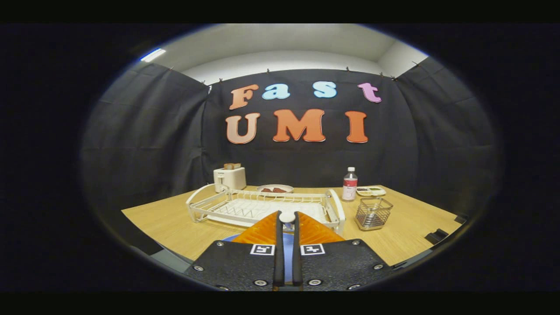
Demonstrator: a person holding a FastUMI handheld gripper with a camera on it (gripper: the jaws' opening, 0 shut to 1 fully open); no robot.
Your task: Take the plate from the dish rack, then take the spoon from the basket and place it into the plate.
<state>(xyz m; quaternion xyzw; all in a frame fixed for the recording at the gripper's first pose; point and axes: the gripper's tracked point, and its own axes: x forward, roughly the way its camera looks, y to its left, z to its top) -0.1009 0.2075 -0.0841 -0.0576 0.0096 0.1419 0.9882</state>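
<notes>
Toaster: far left on the wooden table, white, near the black cloth wall.
Dish rack: white, long axis left to right, just beyond the fingers.
Gripper: orange fingers nearly closed on a white spoon; its rounded end points up, the handle runs down between them.
Plate: blue, under the fingers.
Bottle: upright, behind the rack's right end.
Basket: wire, right of the rack.
</notes>
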